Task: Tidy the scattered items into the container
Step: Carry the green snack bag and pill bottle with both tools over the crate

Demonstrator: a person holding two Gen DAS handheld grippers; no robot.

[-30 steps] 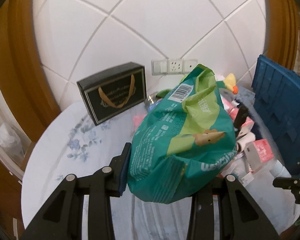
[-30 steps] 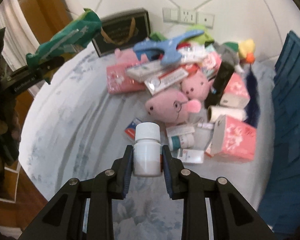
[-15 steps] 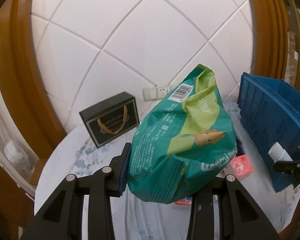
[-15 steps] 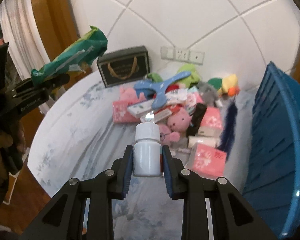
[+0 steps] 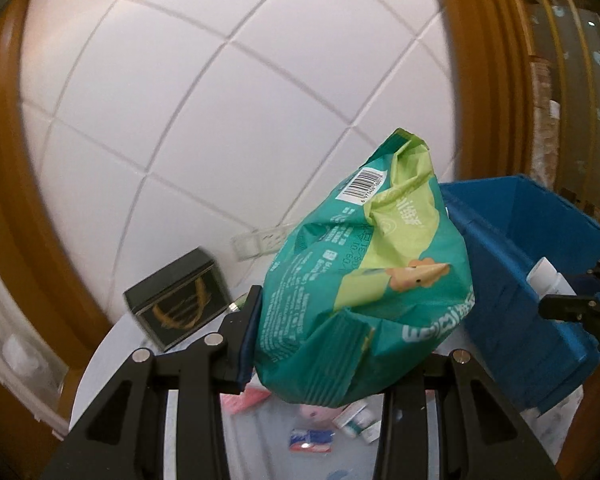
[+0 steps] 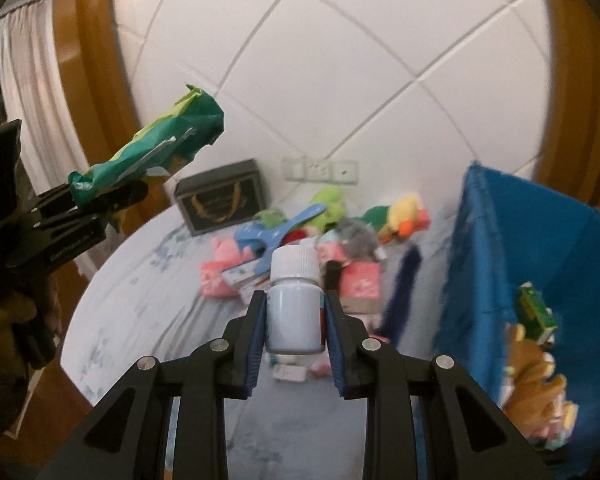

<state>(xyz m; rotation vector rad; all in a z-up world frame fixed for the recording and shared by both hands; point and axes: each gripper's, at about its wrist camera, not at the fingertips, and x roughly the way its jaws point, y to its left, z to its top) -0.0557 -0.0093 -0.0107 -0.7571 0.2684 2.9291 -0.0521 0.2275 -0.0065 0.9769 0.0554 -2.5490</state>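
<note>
Far left, on the counter (image 6: pixel 112 320), which wears a pale flowered cloth, a black gift box (image 6: pixel 221 196) stands at the far left edge against the tiled wall. It looks parked there, clear of the mess.

Now the left gripper (image 5: pixel 336 344): it is pinching a green snack bag (image 5: pixel 364 280) by its lower end, jaws squeezed into the crinkled foil, so the bag juts up and forward, high above the counter. From the right wrist view the same bag (image 6: pixel 148 152) shows edge-on, flattened where it is clamped. A soft bag has to be nipped by a fold like that, and holding it high should let it clear the bin's wall.

Middle of the counter, toward the far edge, the heap waits: a blue plastic tool (image 6: pixel 280 232), pink packets (image 6: pixel 216 276), plush toys (image 6: pixel 400 216), small boxes, all touching and overlapping.

Next, the right gripper (image 6: pixel 294 316) is closed on a white pill bottle (image 6: pixel 294 300), pads on its flat sides, cap up. An upright hold keeps it from slipping out.

Far right, the blue bin (image 6: pixel 500 264) stands at the counter's right edge, a few toys and a green carton inside. Both loads look bound for it; neither is over its opening yet.
</note>
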